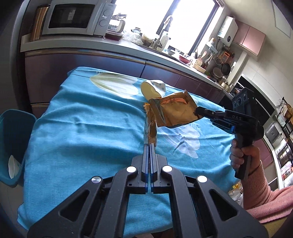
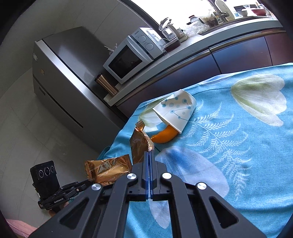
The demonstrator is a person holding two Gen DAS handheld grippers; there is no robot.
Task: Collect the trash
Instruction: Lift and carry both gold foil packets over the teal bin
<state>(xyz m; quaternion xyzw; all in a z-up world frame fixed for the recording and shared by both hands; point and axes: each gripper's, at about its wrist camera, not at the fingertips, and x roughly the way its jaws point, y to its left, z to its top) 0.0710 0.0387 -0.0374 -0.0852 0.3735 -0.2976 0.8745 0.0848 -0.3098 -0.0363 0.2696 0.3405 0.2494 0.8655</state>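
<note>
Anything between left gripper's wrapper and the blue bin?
Nothing visible. Left gripper, shut on its gold wrapper, has only bare tablecloth between it and the blue bin off the table's edge. Paper cup lies farther back.

Two wrist cameras, each looking forward and down along its own jaws over a blue-clothed tabletop point(image 1: 77, 131).

The left view faces the kitchen counter and window, with the right gripper point(image 1: 198, 111) in at its right edge. The right view looks across the tabletop point(image 2: 238, 146) toward the fridge point(image 2: 60, 73), the left gripper point(image 2: 87, 183) low at its left. Both share the paper cup point(image 1: 153, 89) point(image 2: 175, 111), the microwave point(image 1: 73, 16) point(image 2: 131, 55) and the gold wrappers point(image 1: 174, 111) point(image 2: 108, 169), all close up.
</note>
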